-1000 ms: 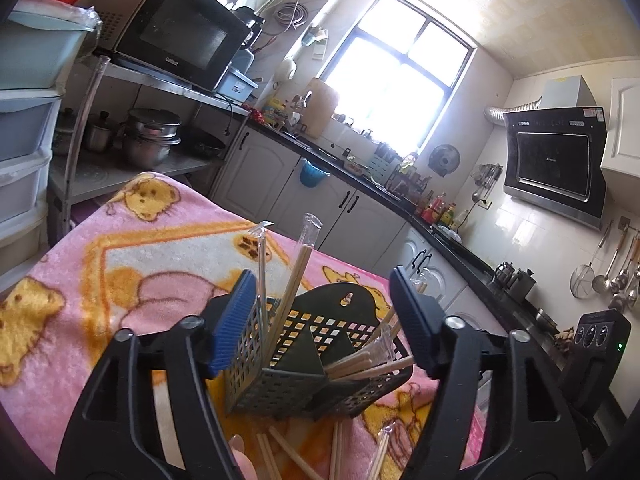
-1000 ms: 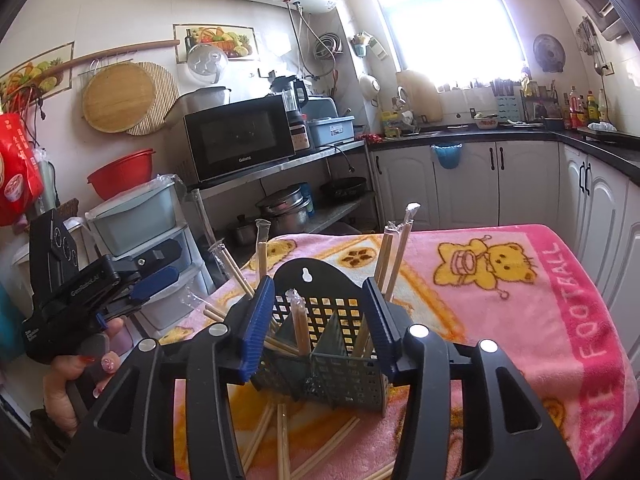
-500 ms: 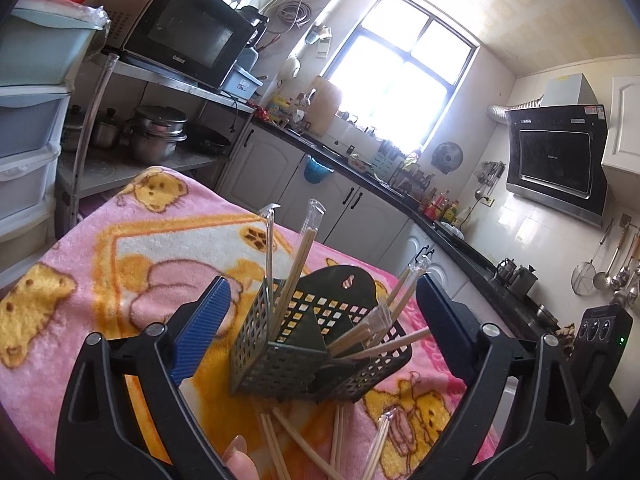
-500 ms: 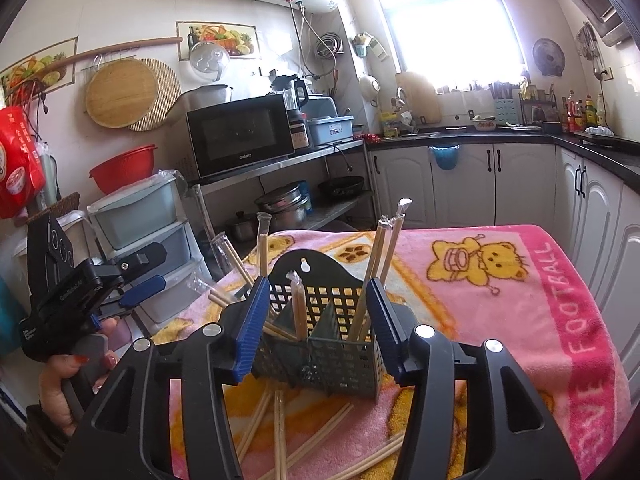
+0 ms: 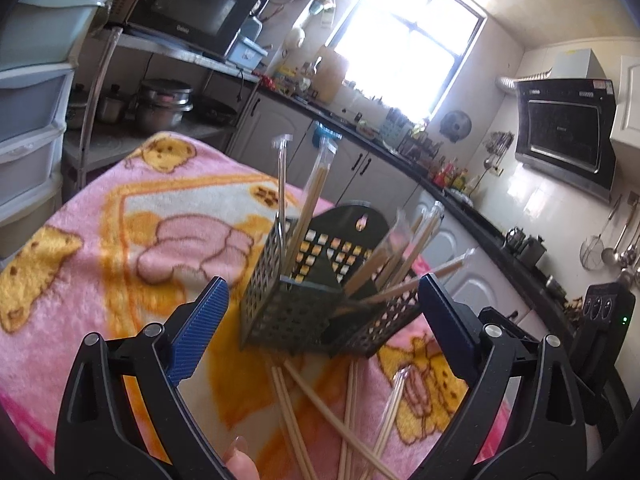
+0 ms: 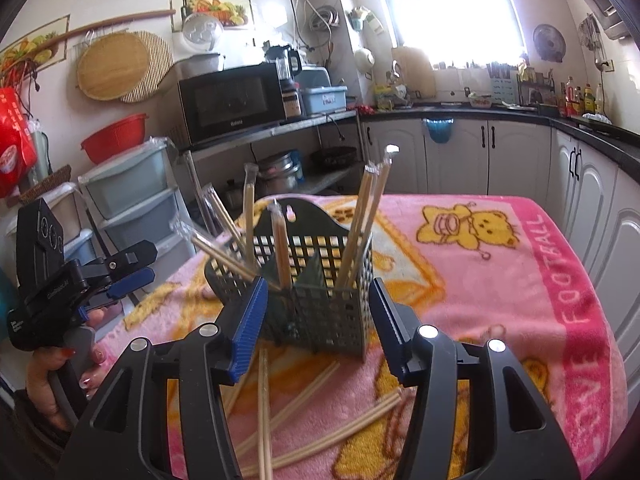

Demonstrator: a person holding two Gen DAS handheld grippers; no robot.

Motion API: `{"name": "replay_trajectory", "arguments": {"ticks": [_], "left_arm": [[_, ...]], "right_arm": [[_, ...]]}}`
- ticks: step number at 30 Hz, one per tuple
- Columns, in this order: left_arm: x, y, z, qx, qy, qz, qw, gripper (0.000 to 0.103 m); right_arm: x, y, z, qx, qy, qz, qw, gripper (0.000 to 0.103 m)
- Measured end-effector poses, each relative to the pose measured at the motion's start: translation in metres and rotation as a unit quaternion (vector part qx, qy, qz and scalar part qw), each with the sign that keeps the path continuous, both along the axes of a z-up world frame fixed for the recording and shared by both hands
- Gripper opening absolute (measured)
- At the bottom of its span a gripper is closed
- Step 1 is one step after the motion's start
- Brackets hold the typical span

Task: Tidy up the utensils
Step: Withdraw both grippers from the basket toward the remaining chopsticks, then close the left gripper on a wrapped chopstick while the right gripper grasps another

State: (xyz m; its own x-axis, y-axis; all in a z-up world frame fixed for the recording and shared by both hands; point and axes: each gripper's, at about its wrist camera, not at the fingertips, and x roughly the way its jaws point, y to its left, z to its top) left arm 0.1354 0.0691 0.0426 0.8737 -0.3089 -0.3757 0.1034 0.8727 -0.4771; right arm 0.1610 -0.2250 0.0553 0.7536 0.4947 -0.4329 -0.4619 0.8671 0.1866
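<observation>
A: Left wrist view first. What sits on the table?

B: A dark grey perforated plastic utensil basket (image 5: 304, 304) with a grid wall and a raised back plate stands on a fuzzy pink and yellow bear-print blanket (image 5: 120, 240). Thin, pale wooden chopsticks in clear plastic sleeves (image 5: 308, 204) lean out of its compartments at different angles.

A: And the left gripper (image 5: 320, 320)?

B: Black rigid frame, ribbed blue pads (image 5: 200, 320). Its jaws are spread wide and hold nothing. The basket stands between and just beyond the pads, touching neither. Loose bare wooden chopsticks (image 5: 320, 404) lie crossed on the blanket in front of the basket, nearer the gripper. A fingertip shows at the bottom edge.

A: Now the right wrist view.

B: The same basket (image 6: 320, 304) is seen from another side, with sleeved chopsticks (image 6: 368, 216) upright and slanting in it. The right gripper (image 6: 316, 328) is released too, its blue ribbed pads (image 6: 250, 328) flanking the basket's near corner, clear of it. Loose chopsticks (image 6: 304, 408) lie flat on the blanket (image 6: 520, 280) in front of the basket, between and below the pads.

A: Is the other tool visible there?

B: Yes, left of the basket, off the blanket's edge: the left gripper (image 6: 132, 270), gripped by a hand with red nails (image 6: 60, 376), its fingers pointing towards the basket.
</observation>
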Motion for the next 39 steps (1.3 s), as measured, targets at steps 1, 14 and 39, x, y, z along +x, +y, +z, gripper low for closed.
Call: {"name": "replay_trajectory", "arguments": {"ticks": [1, 14, 39], "left_arm": [[0.0, -0.001, -0.003, 0.0, 0.005, -0.001, 1.0, 0.087], [0.007, -0.004, -0.037, 0.014, 0.071, 0.0, 0.9974, 0.083], [0.045, -0.039, -0.104, 0.074, 0.197, -0.024, 0.9773, 0.038]], "right_arm": [[0.0, 0.0, -0.003, -0.004, 0.005, 0.002, 1.0, 0.051], [-0.005, 0.018, -0.029, -0.044, 0.039, 0.039, 0.997, 0.051], [0.027, -0.006, -0.087, -0.073, 0.136, -0.021, 0.988, 0.051]]}}
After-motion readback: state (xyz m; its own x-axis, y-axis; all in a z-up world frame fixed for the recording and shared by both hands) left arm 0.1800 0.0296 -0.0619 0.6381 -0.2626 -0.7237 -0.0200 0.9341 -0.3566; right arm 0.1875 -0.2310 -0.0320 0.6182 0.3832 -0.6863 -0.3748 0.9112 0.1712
